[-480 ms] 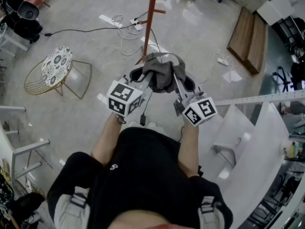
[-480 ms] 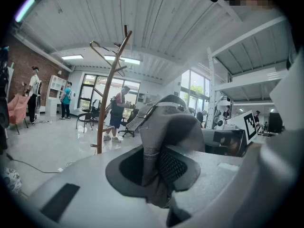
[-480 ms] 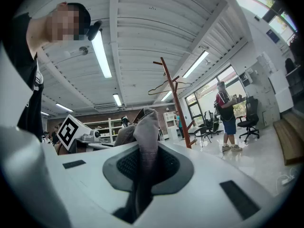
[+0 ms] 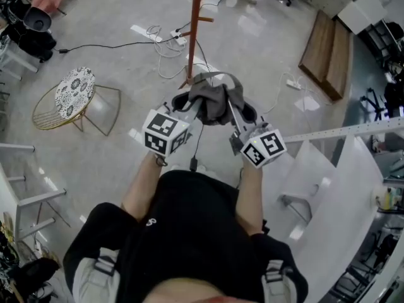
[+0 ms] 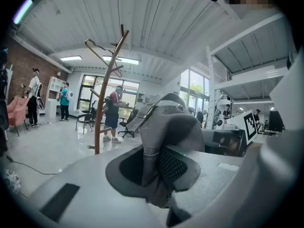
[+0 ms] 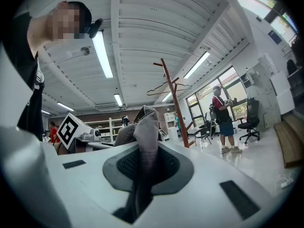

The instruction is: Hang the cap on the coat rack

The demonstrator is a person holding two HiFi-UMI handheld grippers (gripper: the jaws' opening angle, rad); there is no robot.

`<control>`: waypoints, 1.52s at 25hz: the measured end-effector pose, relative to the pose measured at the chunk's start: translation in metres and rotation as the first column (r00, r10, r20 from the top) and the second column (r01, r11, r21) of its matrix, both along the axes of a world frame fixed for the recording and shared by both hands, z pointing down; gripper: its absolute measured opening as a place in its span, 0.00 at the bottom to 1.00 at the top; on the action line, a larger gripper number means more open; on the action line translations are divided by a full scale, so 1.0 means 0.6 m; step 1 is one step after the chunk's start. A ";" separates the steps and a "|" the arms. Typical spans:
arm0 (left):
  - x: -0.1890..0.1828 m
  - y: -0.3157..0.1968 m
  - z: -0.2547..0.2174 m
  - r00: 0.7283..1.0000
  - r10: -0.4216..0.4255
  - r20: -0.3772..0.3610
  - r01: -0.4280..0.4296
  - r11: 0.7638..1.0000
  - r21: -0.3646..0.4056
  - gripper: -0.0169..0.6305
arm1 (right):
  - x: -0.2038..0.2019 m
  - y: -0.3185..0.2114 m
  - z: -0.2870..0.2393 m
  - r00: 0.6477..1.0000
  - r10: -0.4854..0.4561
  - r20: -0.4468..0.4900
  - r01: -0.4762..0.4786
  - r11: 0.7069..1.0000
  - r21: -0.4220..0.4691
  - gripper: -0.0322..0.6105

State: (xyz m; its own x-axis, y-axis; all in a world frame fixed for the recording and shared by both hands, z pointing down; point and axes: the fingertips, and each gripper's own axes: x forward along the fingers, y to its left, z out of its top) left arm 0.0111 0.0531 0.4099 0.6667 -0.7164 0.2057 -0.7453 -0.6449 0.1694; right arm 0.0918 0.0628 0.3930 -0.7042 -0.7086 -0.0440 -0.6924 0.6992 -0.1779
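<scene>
The floor (image 4: 113, 62) is the biggest thing. It is grey, smooth and shiny. On it stands the coat rack (image 4: 195, 30), a thin red-brown pole with short pegs sticking out and up. It stands just past the cap, not touching it. To the left, well apart, is a small chair (image 4: 74, 90) with a round spotted seat and thin gold wire legs.

The left gripper (image 4: 189, 103) is white hard plastic with a cube of black and white squares on it. Its fingers (image 5: 178, 167) have dark bumpy pads. They are partly closed and pinch a thick fold of the cap's left side. The right gripper (image 4: 243, 112) looks the same. Its fingers (image 6: 166, 167) are almost together and squeeze a thin fold of the cap's right side.

The cap (image 4: 213, 96) is soft grey cloth, crumpled and floppy. It hangs in the air between the two grippers, in front of the person and above the floor.

Thin white cables (image 4: 167, 49) lie curled on the floor near the foot of the rack.
</scene>
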 end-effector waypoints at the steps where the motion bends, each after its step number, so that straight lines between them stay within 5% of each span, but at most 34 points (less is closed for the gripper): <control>1: 0.004 0.001 0.001 1.000 -0.001 0.001 0.001 1.000 0.000 0.11 | 0.004 -0.002 0.002 1.000 0.010 -0.003 -0.010 1.000 -0.001 0.08; 8: -0.016 -0.005 0.027 1.000 0.006 -0.001 -0.006 1.000 -0.014 0.11 | -0.012 -0.011 0.026 0.999 0.035 -0.034 -0.035 0.999 -0.008 0.08; 14: 0.084 0.013 0.005 0.999 0.024 0.036 -0.024 1.000 -0.001 0.11 | 0.087 0.007 0.003 0.998 0.048 -0.037 -0.048 0.999 0.005 0.08; 25: 0.148 0.029 0.026 0.998 0.030 0.050 -0.029 1.000 -0.009 0.11 | 0.152 0.019 0.028 0.999 0.041 -0.029 -0.041 0.999 -0.014 0.08; 38: 0.092 -0.147 0.054 0.999 -0.029 0.019 0.030 0.999 -0.021 0.11 | 0.098 -0.165 0.050 0.998 -0.024 -0.062 0.023 1.000 -0.020 0.09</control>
State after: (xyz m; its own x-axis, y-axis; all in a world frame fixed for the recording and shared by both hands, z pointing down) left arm 0.0665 -0.0349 0.4422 0.6412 -0.7310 0.2335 -0.7671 -0.6188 0.1691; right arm 0.1504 -0.0362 0.4232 -0.7215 -0.6923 0.0138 -0.6862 0.7122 -0.1480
